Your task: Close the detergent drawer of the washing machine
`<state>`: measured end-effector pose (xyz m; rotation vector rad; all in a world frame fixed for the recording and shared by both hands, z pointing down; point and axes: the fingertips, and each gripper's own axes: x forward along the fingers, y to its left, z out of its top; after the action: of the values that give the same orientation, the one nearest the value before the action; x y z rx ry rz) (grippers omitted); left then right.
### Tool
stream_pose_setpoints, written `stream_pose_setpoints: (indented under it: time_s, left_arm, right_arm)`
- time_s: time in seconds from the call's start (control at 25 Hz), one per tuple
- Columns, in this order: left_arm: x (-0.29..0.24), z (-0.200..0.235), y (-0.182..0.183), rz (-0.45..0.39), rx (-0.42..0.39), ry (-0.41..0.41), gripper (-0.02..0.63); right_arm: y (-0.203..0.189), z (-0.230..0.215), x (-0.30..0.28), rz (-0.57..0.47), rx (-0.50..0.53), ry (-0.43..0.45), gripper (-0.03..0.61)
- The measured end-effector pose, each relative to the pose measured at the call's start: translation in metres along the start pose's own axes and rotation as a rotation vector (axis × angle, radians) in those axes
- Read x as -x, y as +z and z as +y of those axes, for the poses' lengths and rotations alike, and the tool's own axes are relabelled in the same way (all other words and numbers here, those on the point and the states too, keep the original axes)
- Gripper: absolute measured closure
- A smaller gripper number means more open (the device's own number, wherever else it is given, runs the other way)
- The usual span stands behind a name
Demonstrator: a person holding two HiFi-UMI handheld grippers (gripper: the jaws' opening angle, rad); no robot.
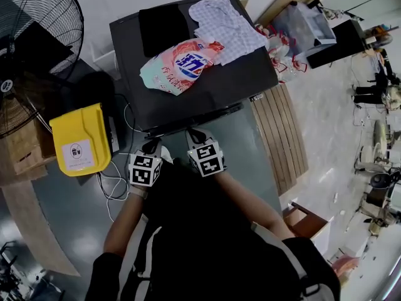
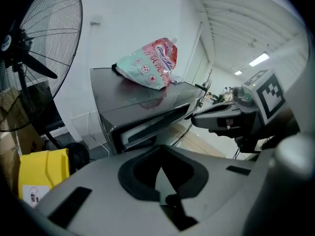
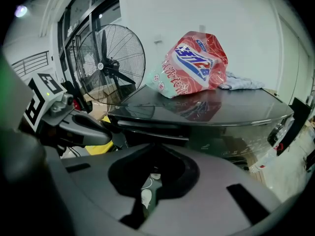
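Detergent drawer [image 2: 147,128] sits mid-frame in the left gripper view, apparently ajar in the washing machine [image 2: 133,90] front. Likely rigid, light, sliding: push its front face squarely. Left hand-held gripper [image 1: 151,145] and right hand-held gripper [image 1: 195,135]: closed, empty.

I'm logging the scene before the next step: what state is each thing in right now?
Detergent drawer: seems partly pulled out.
Detergent pouch: lying on the washing machine top.
Cloth: crumpled.
Fan: blades look still.
Left gripper: jaws shut, empty.
Right gripper: jaws shut, empty.
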<state>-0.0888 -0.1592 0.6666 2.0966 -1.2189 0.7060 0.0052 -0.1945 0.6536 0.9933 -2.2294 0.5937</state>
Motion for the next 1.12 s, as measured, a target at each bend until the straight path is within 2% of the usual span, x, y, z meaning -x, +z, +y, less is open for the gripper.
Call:
stream_pose_setpoints:
  time_s: [0.48, 0.92, 1.12]
  left_arm:
    - [-0.007, 0.009, 0.001, 0.021, -0.028, -0.053, 0.603]
    - [-0.014, 0.009, -0.004, 0.084, -0.058, -0.146, 0.603]
    - [-0.017, 0.023, 0.005, 0.068, -0.068, -0.121, 0.604]
  right_arm:
    - [0.006, -0.004, -0.011, -0.010, -0.022, -0.055, 0.561]
    - [0.004, -0.001, -0.023, 0.036, -0.026, -0.068, 0.563]
    - [0.017, -0.007, -0.029, 0.023, -0.035, -0.096, 0.563]
